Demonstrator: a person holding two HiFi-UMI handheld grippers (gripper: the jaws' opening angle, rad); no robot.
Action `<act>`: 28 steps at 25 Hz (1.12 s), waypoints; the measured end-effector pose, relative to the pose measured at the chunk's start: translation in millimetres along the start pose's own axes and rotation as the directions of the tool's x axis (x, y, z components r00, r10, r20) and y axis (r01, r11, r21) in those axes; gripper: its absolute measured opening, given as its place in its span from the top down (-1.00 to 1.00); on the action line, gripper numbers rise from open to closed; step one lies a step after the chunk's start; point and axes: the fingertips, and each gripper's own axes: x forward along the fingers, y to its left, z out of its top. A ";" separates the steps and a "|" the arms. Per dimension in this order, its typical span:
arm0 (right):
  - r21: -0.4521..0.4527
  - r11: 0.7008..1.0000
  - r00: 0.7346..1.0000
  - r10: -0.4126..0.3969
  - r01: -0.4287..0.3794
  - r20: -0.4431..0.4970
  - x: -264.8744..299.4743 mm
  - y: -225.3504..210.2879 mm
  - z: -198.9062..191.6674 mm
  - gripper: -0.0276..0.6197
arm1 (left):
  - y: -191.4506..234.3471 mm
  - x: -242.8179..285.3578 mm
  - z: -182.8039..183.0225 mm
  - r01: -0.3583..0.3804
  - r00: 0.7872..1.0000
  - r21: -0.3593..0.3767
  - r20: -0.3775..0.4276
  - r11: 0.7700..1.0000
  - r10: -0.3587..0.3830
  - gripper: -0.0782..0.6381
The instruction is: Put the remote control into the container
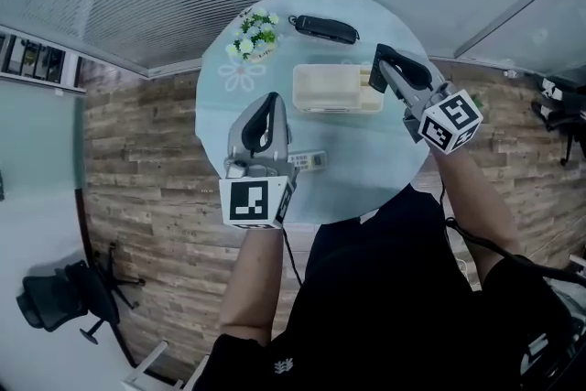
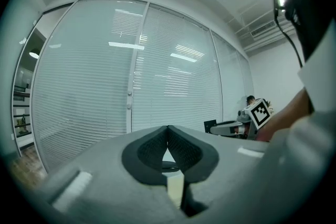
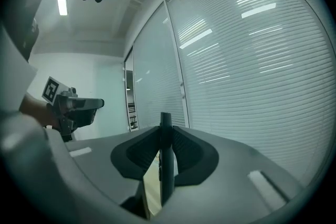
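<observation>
While the right tool (image 1: 376, 69) hangs above the round glass surface (image 1: 366, 162), its jaws pinch a thin dark remote control (image 3: 166, 165). The remote stands on edge between the pads, and its far end pokes out just past the tips. The cream container (image 1: 335, 107) lies below this tool and to its left, with the tool's tip over the container's right end. Whether the remote control touches the container's rim cannot be told.

The left tool (image 1: 273, 98) has its jaws pressed together with nothing between them. It hovers over the surface, with the container just ahead of its tip and a little to its right. A small white remote (image 1: 308, 160) lies on the surface just to the right of this tool's body, near its marker cube. A black remote (image 1: 322, 28) rests beyond the container, well ahead of both tools. A small bunch of flowers (image 1: 255, 34) sits well ahead of the left tool.
</observation>
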 end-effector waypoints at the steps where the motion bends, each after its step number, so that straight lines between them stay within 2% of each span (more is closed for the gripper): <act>1: 0.001 1.000 1.000 0.009 -0.009 0.001 0.7 0.4 0.3 0.68 | -1.1 -0.1 3.4 -0.007 1.000 -0.002 0.006 1.000 0.007 0.78; 8: -0.002 0.994 0.993 0.113 -0.113 -0.010 11.4 -6.0 1.2 0.68 | -6.5 5.7 10.6 -0.101 0.995 0.011 0.007 0.995 0.101 0.78; 14: 0.007 0.975 0.975 0.221 -0.221 -0.034 18.2 -18.3 -5.1 0.68 | -17.7 22.4 12.7 -0.182 0.983 0.005 -0.002 0.983 0.182 0.78; 24: 0.011 0.934 0.932 0.357 -0.357 -0.060 28.5 -47.3 -16.7 0.68 | -37.4 45.6 6.1 -0.314 0.949 -0.009 -0.010 0.949 0.314 0.78; 28: 0.025 0.913 0.911 0.407 -0.406 -0.073 34.4 -52.5 -26.3 0.68 | -38.9 43.6 -2.6 -0.389 0.921 -0.011 -0.049 0.921 0.388 0.78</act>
